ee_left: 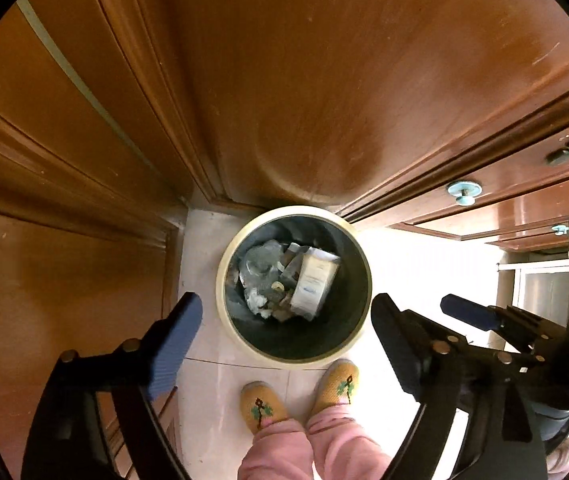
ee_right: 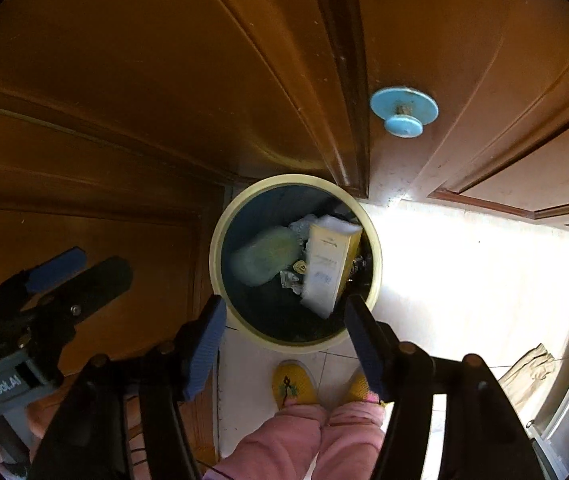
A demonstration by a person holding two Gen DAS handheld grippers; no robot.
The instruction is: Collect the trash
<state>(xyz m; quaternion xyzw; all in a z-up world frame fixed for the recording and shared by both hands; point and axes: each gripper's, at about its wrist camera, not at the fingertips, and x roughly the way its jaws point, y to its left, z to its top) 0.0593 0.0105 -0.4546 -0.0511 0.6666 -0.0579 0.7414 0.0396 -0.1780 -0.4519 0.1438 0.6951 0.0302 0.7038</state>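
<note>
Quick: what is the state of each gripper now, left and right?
Left gripper: open, holding nothing, above the trash bin.
Right gripper: open, holding nothing; a white box and a blurred green item are in the bin below.

Wooden cabinet door (ee_right: 464, 60) with blue knob (ee_right: 403, 111); yellow slippers (ee_left: 262, 406) on tiled floor (ee_left: 424, 264).

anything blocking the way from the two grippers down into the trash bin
Nothing visible does. The trash bin stands open, no lid, below both. The left hand-held gripper and the right hand-held gripper are open with nothing between their fingers. A white carton and a blurred greenish item are already inside.
</note>
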